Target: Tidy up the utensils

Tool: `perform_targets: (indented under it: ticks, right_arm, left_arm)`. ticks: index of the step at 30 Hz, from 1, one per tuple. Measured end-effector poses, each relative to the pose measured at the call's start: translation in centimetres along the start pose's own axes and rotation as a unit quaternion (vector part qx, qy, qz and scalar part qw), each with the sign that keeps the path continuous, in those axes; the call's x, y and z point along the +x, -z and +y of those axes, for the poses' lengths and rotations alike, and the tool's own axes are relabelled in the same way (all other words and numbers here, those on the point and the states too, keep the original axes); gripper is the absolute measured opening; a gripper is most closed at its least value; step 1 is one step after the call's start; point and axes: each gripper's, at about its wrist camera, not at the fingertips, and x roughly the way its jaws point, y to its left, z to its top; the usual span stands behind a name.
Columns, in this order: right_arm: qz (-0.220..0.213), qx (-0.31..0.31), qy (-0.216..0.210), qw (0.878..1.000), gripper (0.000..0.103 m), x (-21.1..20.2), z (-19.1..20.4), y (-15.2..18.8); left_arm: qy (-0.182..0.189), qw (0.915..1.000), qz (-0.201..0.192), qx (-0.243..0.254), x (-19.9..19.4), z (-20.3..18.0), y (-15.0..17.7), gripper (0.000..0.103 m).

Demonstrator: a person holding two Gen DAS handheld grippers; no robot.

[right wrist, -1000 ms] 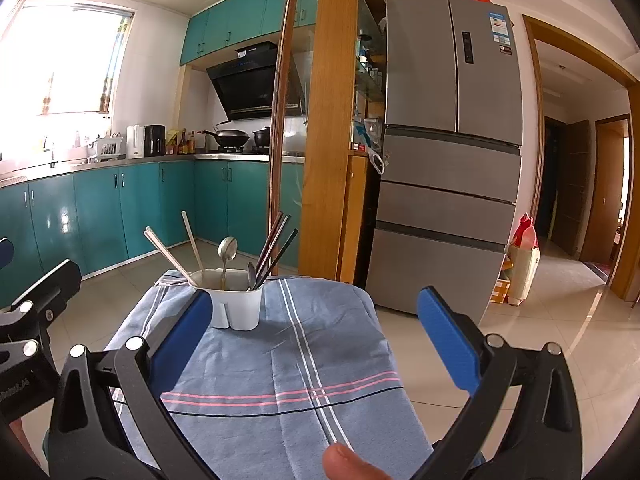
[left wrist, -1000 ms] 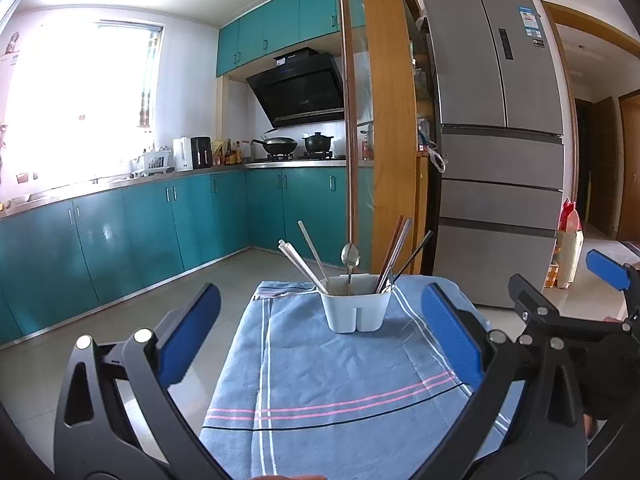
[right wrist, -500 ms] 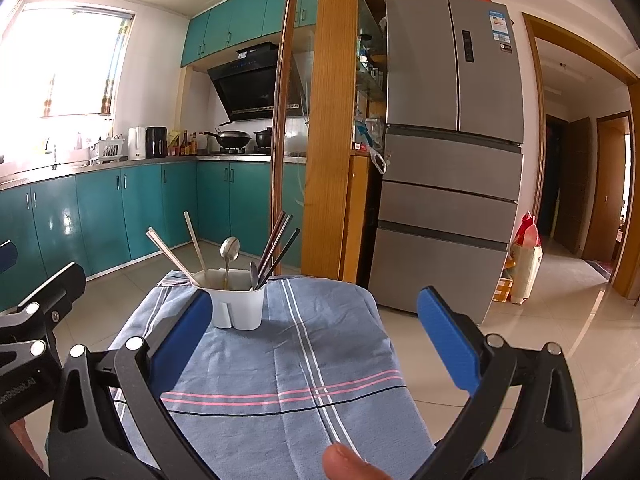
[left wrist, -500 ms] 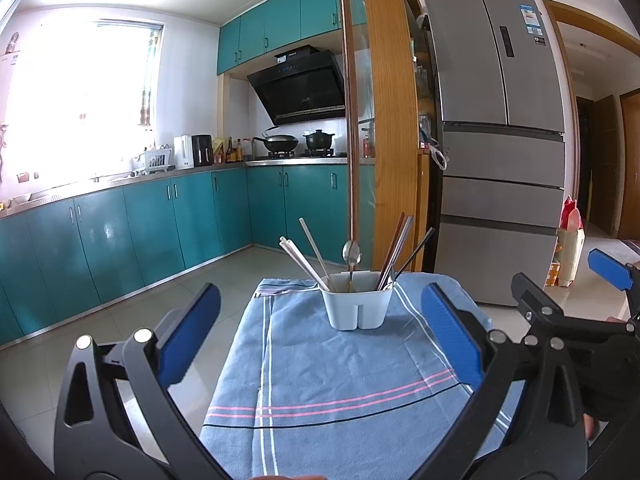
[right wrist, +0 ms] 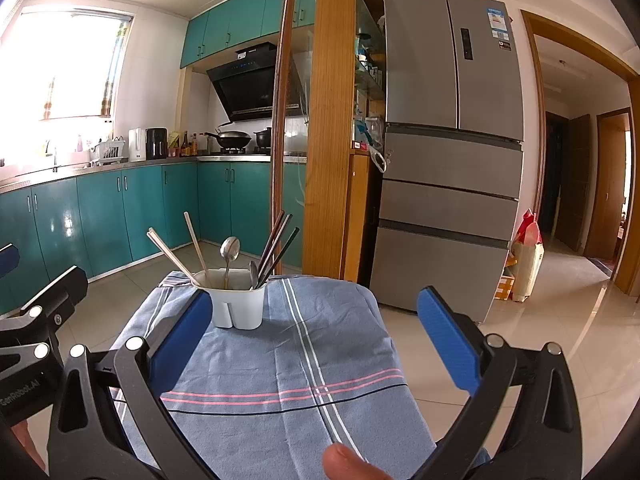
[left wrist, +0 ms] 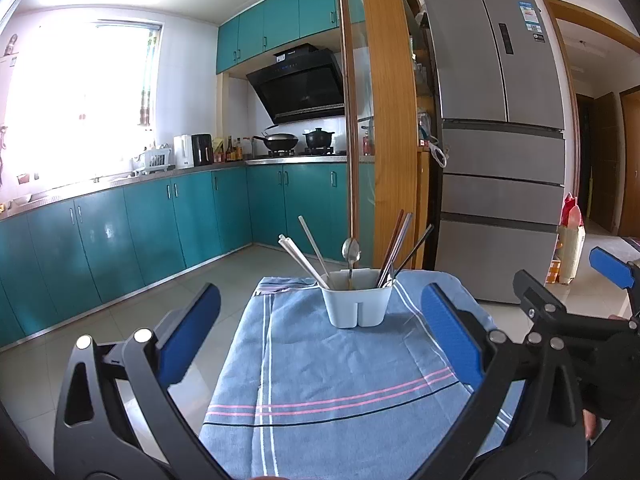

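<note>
**Utensils all in the caddy, cloth bare**

The white caddy stands upright toward the far end of the blue striped cloth, holding pale chopsticks at its left, 1 spoon in the middle and dark chopsticks at its right. No loose utensil shows on the cloth (the near edge is hidden by the tools), so the sorting looks finished or nearly so. Left gripper and right gripper hover short of the caddy, jaws spread wide, holding nothing.

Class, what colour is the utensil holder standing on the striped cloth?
White; the utensil holder shows best in the left wrist view.
</note>
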Motion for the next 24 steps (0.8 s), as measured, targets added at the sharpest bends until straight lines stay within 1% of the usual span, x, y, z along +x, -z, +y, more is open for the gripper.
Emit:
perform_targets:
  ticks: [24]
  right_arm:
    - [0.004,0.004,0.000,1.000,0.100,0.03,0.05,0.51]
  left_arm:
    - [0.001,1.0000,0.002,0.006,-0.31,-0.35,0.12,0.099]
